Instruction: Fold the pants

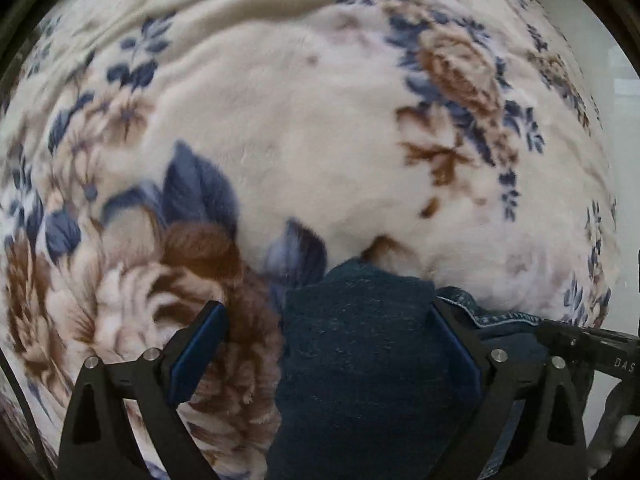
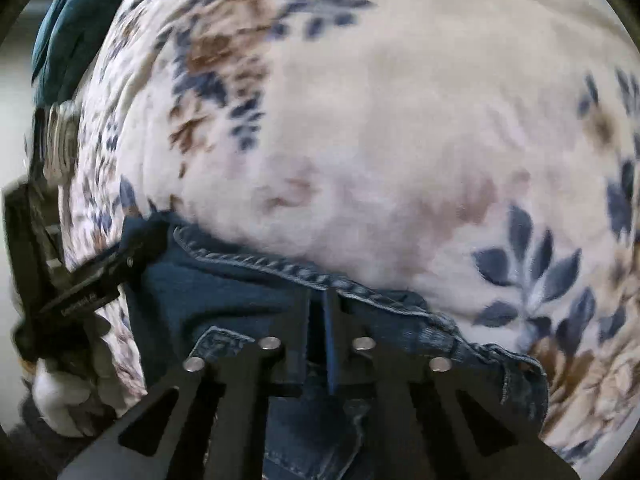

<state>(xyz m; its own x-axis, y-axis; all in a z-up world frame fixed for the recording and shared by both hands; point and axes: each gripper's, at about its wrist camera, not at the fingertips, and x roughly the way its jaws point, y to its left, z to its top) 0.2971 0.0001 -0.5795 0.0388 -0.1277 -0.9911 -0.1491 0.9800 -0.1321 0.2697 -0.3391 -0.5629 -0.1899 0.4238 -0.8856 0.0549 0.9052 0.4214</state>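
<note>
A plush cream blanket (image 1: 312, 128) printed with blue leaves and brown flowers covers nearly the whole of both views, rumpled into soft ridges toward the top of the left wrist picture.

On it lie the dark blue denim pants (image 1: 360, 360). In the left wrist view they fill the lower middle of the frame, a thick folded mass with a stitched hem (image 1: 500, 314) poking out at lower right. In the right wrist view the pants (image 2: 224, 288) sit in the lower centre, the stitched hem (image 2: 280, 266) running on a slant from the left-middle down to the lower right, with the blanket just beyond it.

The left gripper (image 1: 326, 344) has its fingers (image 1: 200, 348) spread wide apart. The folded denim sits between them, lying against the right finger and clear of the left one, which hangs over the brown flower print. Nothing is clamped.

The right gripper (image 2: 318, 320) has its fingers (image 2: 300, 320) drawn together with only a thin slit between them, low over the denim near the hem. I cannot tell whether any cloth is caught in that slit.

At the left edge of the right wrist view, the left gripper (image 2: 120, 256) shows as a blurred dark shape above the pants corner, with a white-gloved hand (image 2: 76, 392) below it. A teal cloth (image 2: 68, 28) lies in the upper left.
</note>
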